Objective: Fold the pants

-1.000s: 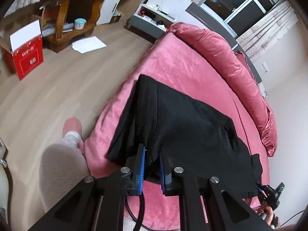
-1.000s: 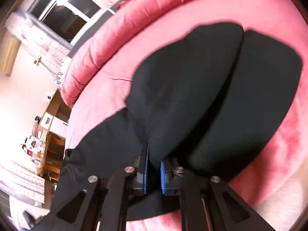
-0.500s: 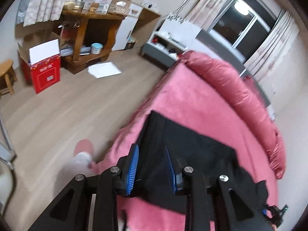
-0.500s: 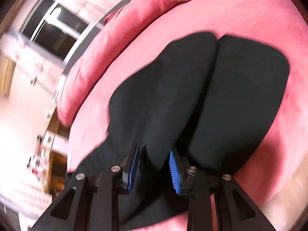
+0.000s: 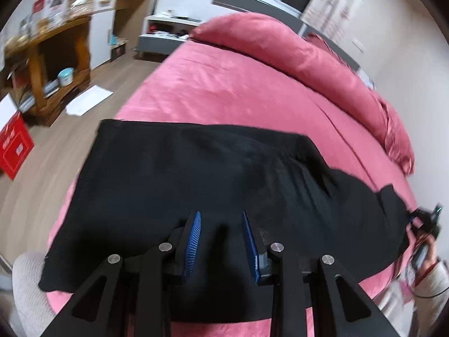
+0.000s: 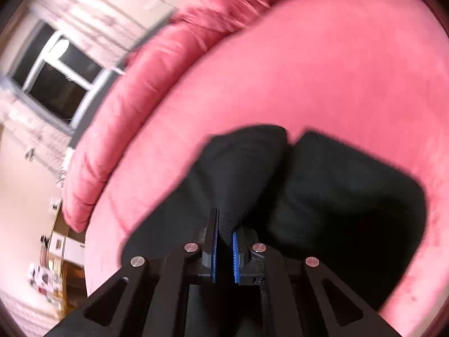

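Black pants (image 5: 224, 168) lie spread across the pink bed (image 5: 238, 84), with the waist end toward the floor side. My left gripper (image 5: 221, 213) hovers over the near edge of the pants, open, its blue pads clear of the cloth. In the right wrist view the two rounded ends of the pants (image 6: 336, 196) lie side by side on the bed (image 6: 336, 70). My right gripper (image 6: 224, 224) is closing its jaws, with a raised fold of the black cloth pinched between the pads. The view is blurred by motion.
A rolled pink duvet (image 5: 308, 56) runs along the far side of the bed. On the wooden floor stand a wooden shelf (image 5: 56, 56) and a red box (image 5: 14, 146), near a white sheet of paper (image 5: 89, 99). The person's leg (image 5: 28, 289) is at the bed's near edge.
My left gripper let go of the pants, opened and swung across above them. My right gripper opened, shifted along the cloth and closed on a fold again.
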Demonstrator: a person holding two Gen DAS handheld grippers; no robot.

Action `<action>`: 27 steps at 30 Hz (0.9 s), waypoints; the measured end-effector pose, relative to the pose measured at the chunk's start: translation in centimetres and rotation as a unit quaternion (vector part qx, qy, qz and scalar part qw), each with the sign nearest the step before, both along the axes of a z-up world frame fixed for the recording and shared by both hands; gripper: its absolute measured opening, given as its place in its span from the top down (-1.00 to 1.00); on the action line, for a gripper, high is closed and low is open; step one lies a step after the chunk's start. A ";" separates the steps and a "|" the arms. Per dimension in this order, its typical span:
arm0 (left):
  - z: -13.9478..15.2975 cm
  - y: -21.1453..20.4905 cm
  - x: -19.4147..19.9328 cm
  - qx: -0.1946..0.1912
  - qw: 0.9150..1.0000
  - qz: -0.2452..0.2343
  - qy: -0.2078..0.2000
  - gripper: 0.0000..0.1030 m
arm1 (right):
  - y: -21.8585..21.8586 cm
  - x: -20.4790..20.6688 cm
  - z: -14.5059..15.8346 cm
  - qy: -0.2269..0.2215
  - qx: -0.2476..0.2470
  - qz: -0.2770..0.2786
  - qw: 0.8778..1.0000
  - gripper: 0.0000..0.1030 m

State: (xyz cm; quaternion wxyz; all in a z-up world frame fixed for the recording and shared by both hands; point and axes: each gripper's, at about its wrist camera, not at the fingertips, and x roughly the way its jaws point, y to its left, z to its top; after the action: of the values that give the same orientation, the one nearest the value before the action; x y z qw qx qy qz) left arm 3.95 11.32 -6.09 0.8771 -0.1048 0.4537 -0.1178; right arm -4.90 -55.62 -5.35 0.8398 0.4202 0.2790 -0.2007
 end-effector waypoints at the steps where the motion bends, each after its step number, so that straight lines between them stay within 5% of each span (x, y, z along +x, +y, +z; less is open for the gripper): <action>1: -0.1 -0.4 0.1 0.003 1.000 -0.004 0.000 0.41 | 0.6 -1.1 1.6 -0.004 -0.034 0.003 0.999 0.84; 6: -1.7 -1.7 0.5 0.010 1.000 -0.020 0.017 0.41 | 2.4 -6.3 3.2 0.016 -0.093 -0.004 0.996 0.84; 13: -2.8 -2.1 0.2 0.008 0.999 -0.032 0.035 0.41 | 0.5 -9.3 -3.8 0.064 0.012 -0.025 0.998 0.84; 16: -3.0 -1.9 0.1 0.007 0.999 -0.030 0.042 0.41 | 0.1 -9.6 -3.9 0.053 0.027 -0.039 0.997 0.67; 18: -3.0 -1.8 0.1 0.004 0.999 -0.028 0.042 0.41 | 0.2 -10.1 -2.7 0.062 0.006 -0.065 0.996 0.61; 21: -2.4 -1.8 0.0 -0.001 0.999 -0.027 0.033 0.41 | 2.2 -11.1 1.1 0.077 -0.091 -0.100 0.988 0.56; 23: -1.8 -1.9 0.1 -0.001 0.999 -0.032 0.022 0.41 | 4.7 -10.3 4.2 0.061 -0.168 -0.068 0.982 0.56; 25: -1.3 -2.5 0.5 0.006 0.999 -0.042 0.008 0.41 | 8.2 -7.2 6.5 0.040 -0.216 0.021 0.975 0.56; 27: -1.1 -3.1 1.3 0.016 0.999 -0.049 0.002 0.41 | 11.2 -4.0 7.2 0.017 -0.208 0.114 0.971 0.54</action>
State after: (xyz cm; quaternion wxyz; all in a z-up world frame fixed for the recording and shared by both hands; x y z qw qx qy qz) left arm 5.23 8.25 -7.19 0.8709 -0.0687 0.4618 -0.1535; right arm -8.91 -44.40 1.88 0.9213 0.1987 0.2910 -0.1643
